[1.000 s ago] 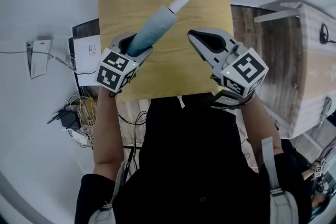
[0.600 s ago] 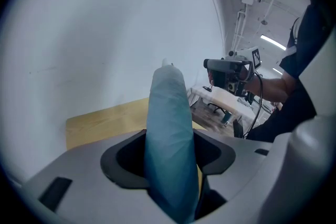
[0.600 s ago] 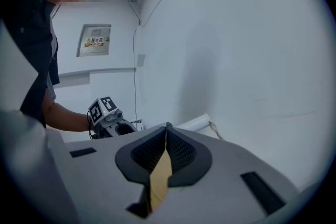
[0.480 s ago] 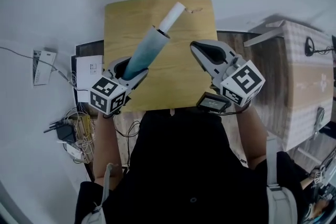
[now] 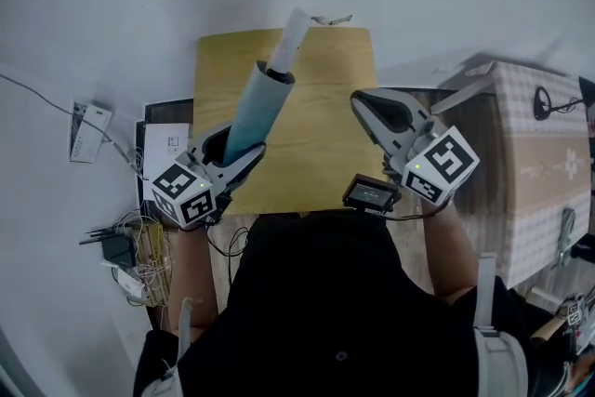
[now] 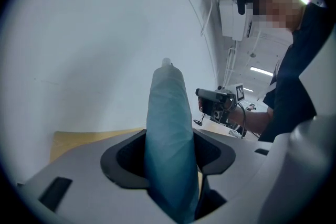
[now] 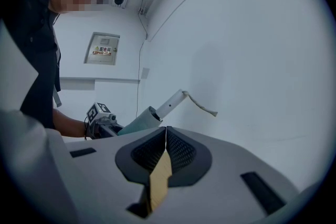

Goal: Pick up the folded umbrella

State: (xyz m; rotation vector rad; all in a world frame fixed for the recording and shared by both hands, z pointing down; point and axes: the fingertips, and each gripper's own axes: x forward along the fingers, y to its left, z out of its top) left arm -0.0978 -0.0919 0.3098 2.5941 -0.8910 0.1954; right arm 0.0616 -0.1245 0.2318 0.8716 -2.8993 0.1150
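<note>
The folded umbrella (image 5: 249, 112) is a teal bundle with a white handle (image 5: 289, 34) and a short strap at its far end. My left gripper (image 5: 231, 151) is shut on its lower part and holds it lifted above the yellow wooden table (image 5: 321, 158), slanting up and away. In the left gripper view the umbrella (image 6: 169, 123) fills the gap between the jaws of the left gripper (image 6: 169, 157). My right gripper (image 5: 364, 102) hovers to the right, shut and holding nothing. In the right gripper view the right gripper (image 7: 166, 132) has its tips touching, with the umbrella (image 7: 137, 122) beyond at the left.
A cabinet under a checked cloth (image 5: 544, 153) stands to the right of the table. Cables and a power strip (image 5: 130, 246) lie on the floor at the left, with papers (image 5: 167, 144) and a white box (image 5: 88, 130). A pale wall lies ahead.
Both grippers have risen. The umbrella has come up with the left gripper and tilted steeper, so its handle now reaches past the table's far edge. The right gripper stayed shut.
</note>
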